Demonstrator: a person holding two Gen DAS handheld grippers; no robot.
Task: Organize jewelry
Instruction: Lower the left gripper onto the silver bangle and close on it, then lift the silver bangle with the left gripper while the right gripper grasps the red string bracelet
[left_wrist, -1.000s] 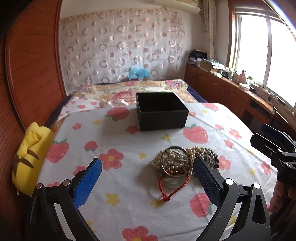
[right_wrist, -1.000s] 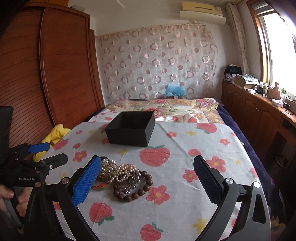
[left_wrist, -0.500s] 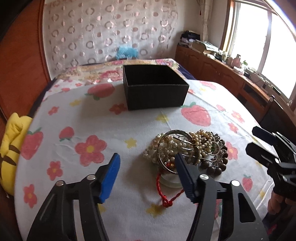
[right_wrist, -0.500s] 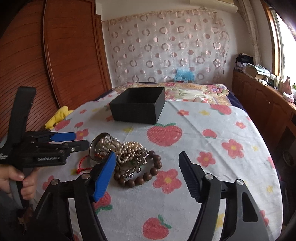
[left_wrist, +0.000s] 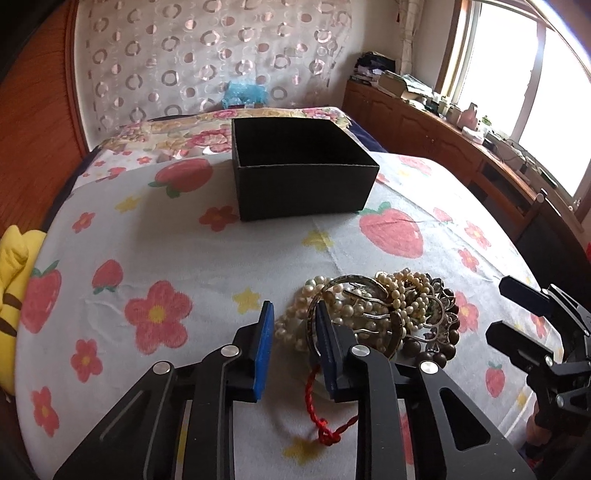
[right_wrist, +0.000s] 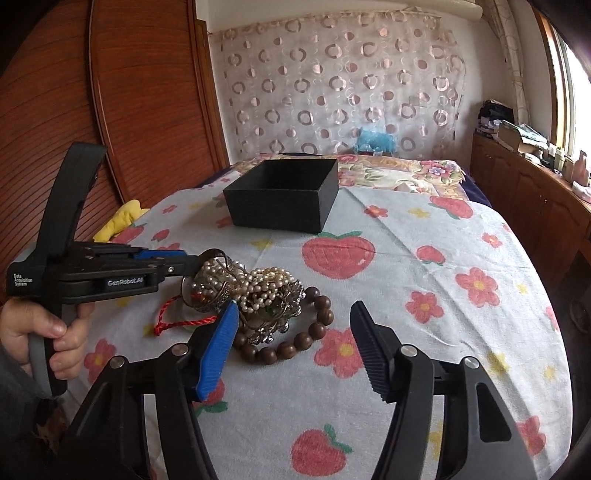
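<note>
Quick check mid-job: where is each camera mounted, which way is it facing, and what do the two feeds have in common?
Left wrist: on the left tool, facing along its fingers at the jewelry pile and black box; right tool at the right edge.
Right wrist: on the right tool, facing the same pile; left tool and hand show at left.
Shared: pile, box, strawberry cloth.

The left tongs (right_wrist: 192, 264) read "GenRobot.AI" and "Data Acquisition System".
</note>
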